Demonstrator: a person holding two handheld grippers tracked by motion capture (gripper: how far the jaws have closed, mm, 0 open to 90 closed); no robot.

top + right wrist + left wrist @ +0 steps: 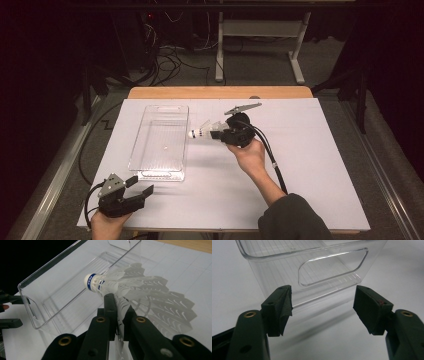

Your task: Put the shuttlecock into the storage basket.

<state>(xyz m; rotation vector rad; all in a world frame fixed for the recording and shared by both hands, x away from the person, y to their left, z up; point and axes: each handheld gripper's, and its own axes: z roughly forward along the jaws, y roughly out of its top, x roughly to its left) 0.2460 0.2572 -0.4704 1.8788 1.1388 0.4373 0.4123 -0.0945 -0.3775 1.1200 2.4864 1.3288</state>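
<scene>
A white feather shuttlecock (pixel 117 286) with a blue band on its cork is pinched by its feathers in my right gripper (pixel 119 305). In the high view the shuttlecock (pixel 200 131) hangs just right of the clear plastic bin (pixel 161 141), cork pointing toward the bin's right wall, with the right gripper (pixel 218 133) behind it. The bin (pixel 53 290) looks empty. My left gripper (pixel 142 185) rests near the table's front left, jaws wide open, facing the bin's near end wall with its handle cutout (pixel 332 267). Nothing lies between the left gripper (pixel 323 305) jaws.
A white sheet (pixel 310 165) covers the table, with the wooden edge (pixel 220 92) showing at the back. Cables trail from both grippers. Beyond the table are a white frame leg (pixel 298 55) and tangled floor cables (pixel 165 60).
</scene>
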